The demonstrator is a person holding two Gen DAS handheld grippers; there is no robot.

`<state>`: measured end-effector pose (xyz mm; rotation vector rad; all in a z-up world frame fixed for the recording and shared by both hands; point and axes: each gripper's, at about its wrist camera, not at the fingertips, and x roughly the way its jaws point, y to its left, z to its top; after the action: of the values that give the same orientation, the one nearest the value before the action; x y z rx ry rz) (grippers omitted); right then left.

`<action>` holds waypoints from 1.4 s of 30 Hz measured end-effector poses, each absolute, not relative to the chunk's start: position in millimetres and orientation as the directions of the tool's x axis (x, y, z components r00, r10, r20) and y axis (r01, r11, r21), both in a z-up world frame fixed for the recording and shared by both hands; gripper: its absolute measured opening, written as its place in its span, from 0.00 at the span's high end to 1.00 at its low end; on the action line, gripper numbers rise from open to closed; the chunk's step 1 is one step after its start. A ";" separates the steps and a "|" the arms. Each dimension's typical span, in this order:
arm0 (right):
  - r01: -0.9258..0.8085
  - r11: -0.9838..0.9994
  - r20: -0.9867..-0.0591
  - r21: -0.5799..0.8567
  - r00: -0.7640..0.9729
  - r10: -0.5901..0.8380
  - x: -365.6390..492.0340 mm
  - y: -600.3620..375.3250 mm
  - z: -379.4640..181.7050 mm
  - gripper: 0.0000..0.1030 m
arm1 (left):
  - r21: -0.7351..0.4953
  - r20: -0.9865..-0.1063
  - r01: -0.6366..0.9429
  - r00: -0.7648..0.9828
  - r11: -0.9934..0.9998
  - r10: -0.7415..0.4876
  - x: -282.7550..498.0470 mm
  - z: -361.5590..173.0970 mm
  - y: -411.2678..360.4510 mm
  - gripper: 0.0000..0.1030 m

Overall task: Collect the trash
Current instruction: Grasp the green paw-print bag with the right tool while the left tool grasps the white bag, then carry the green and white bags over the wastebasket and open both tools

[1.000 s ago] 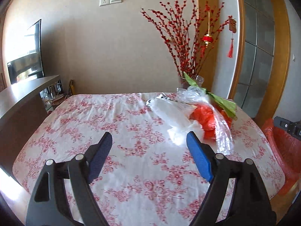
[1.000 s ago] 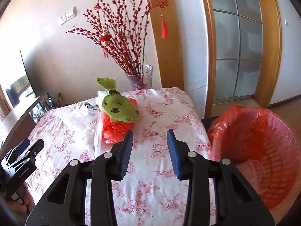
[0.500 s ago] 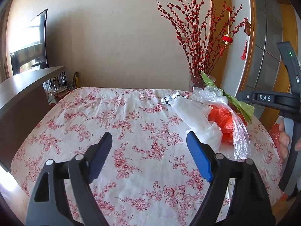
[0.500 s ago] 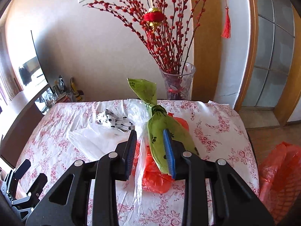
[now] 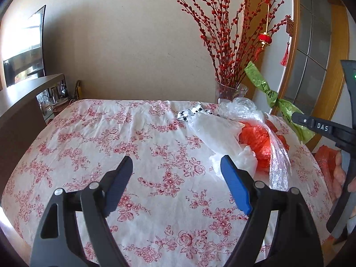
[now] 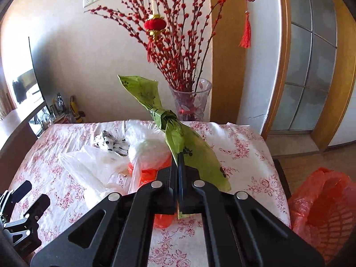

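Right wrist view: right gripper [image 6: 179, 169] pinching green knotted bag [image 6: 189, 149], lifted above table [image 6: 244, 142]. Left gripper [image 5: 176, 173] spread wide, empty. White bag [image 5: 213, 131], orange bag [image 5: 255, 138], clear wrap [image 5: 278, 160] left on table. Red-lined bin [image 6: 322, 211] beside table. Early stage.

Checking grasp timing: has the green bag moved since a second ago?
Yes. The green bag, pinched in the right gripper, has lifted off the trash pile, its knot now level with the glass vase.
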<state>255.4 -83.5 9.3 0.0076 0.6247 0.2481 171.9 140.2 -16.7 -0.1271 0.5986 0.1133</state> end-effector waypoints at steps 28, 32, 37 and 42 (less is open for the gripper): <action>-0.089 0.989 -0.599 0.122 0.788 0.145 214.2 -163.3 -19.3 0.99 | -0.099 -0.739 -0.047 0.672 0.994 -0.042 253.9 -56.8 81.0 0.83; -0.088 0.988 -0.589 0.123 0.795 0.145 205.9 -165.3 -15.1 0.99 | -0.124 -0.727 -0.038 0.683 0.992 -0.065 242.1 -53.3 85.5 0.92; -0.085 0.988 -0.581 0.132 0.801 0.147 197.9 -168.6 -12.6 0.99 | -0.104 -0.689 -0.029 0.723 0.994 -0.051 216.4 -44.4 95.9 0.95; -0.082 0.988 -0.570 0.131 0.809 0.143 188.7 -171.4 -9.4 0.99 | -0.091 -0.637 -0.035 0.770 0.995 -0.031 191.6 -28.6 104.4 0.95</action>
<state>188.7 -171.4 -9.4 0.1021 0.6165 0.1203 191.6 104.4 -28.6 -0.0998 0.6918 0.0018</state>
